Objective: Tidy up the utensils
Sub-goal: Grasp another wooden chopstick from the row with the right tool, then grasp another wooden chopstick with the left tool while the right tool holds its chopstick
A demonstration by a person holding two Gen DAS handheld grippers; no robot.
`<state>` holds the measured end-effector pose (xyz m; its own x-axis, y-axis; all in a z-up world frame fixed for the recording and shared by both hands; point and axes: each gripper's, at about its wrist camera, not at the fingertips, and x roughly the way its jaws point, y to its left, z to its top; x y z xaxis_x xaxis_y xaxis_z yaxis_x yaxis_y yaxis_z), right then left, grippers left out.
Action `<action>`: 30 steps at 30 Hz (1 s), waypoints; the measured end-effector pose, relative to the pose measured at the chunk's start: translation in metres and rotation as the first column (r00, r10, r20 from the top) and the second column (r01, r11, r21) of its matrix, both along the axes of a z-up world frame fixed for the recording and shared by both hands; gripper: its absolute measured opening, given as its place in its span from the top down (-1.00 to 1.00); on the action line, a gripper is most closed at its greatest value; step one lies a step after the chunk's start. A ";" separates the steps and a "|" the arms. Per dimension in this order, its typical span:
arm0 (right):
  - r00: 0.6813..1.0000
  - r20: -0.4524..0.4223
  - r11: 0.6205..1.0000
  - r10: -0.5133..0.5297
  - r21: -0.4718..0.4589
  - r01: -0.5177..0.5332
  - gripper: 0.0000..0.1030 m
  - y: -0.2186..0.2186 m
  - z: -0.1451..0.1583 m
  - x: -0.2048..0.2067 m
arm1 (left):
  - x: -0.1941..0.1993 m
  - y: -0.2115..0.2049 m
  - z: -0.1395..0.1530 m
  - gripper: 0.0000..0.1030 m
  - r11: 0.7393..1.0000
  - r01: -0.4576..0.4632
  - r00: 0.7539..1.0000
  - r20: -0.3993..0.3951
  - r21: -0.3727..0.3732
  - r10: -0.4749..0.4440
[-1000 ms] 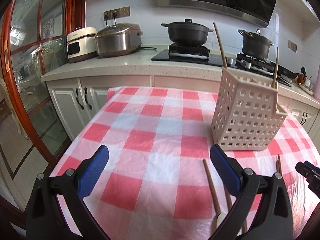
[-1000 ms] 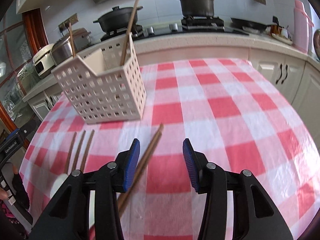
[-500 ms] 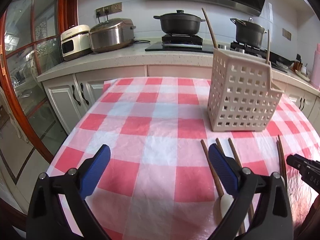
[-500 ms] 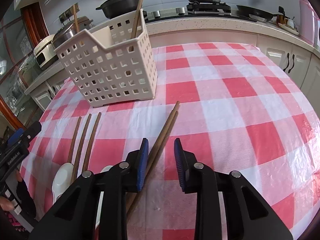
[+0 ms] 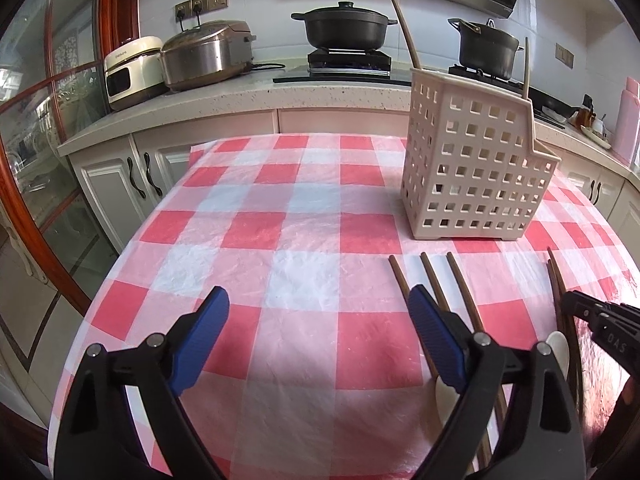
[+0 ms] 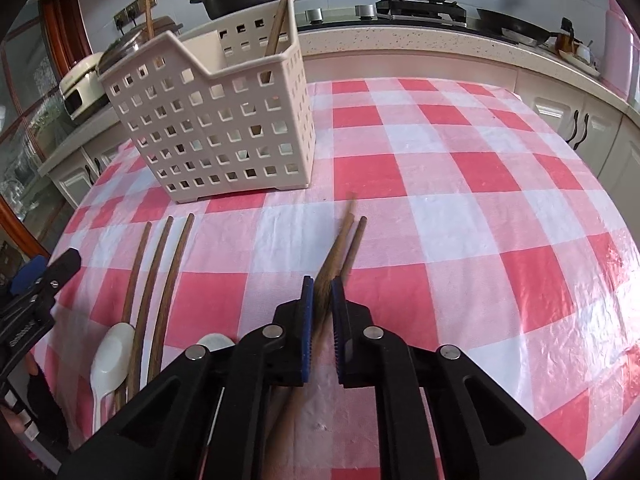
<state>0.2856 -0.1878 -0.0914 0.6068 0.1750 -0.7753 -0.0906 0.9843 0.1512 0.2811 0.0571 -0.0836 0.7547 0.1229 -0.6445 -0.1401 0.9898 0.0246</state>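
A round surface fills both views, covered with a thin, crinkled plastic cloth in red, pink and white checks that shines where light hits it. Behind it runs a speckled stone counter with white cabinet doors below, carrying a steel rice cooker, a cream appliance, and two dark lidded pots on a black hob.

On the cloth stands a beige plastic basket, boxy, its walls pierced by rows of square holes and its rim stepped from a high side to a low one. Two wooden handles lean upright out of it.

Just in front of the basket lie three slim brown wooden handles side by side, nearly parallel, ending in white glossy spoon bowls at the near edge. Well to their right is a pair of wooden chopsticks, tips fanned slightly apart and one tip blurred.

The right tongs, black with blue ribbed pads, have just been closing and are now clamped on the chopsticks, both sticks running back between the pads. The left tongs stand wide apart over bare cloth, having just narrowed a little, with nothing between them; their right finger overlaps the spoon handles in its own view.
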 end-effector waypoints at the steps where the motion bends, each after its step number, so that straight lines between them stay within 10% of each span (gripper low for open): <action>1: 1.000 0.000 1.000 0.002 0.007 -0.002 0.86 -0.003 0.001 -0.001 | 0.000 -0.001 -0.001 -0.71 1.000 0.002 1.000 -0.004 -0.001 -0.002; 30: 0.999 -0.050 0.999 -0.005 -0.034 0.003 0.83 -0.039 -0.005 0.010 | 0.022 -0.023 -0.026 -0.33 0.997 0.041 0.990 -0.134 -0.068 -0.050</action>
<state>0.2953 -0.2271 -0.0968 0.5676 0.1456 -0.8103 -0.0798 0.9893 0.1219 0.3031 0.0342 -0.1092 0.6636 0.0453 -0.7467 -0.0947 0.9952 -0.0239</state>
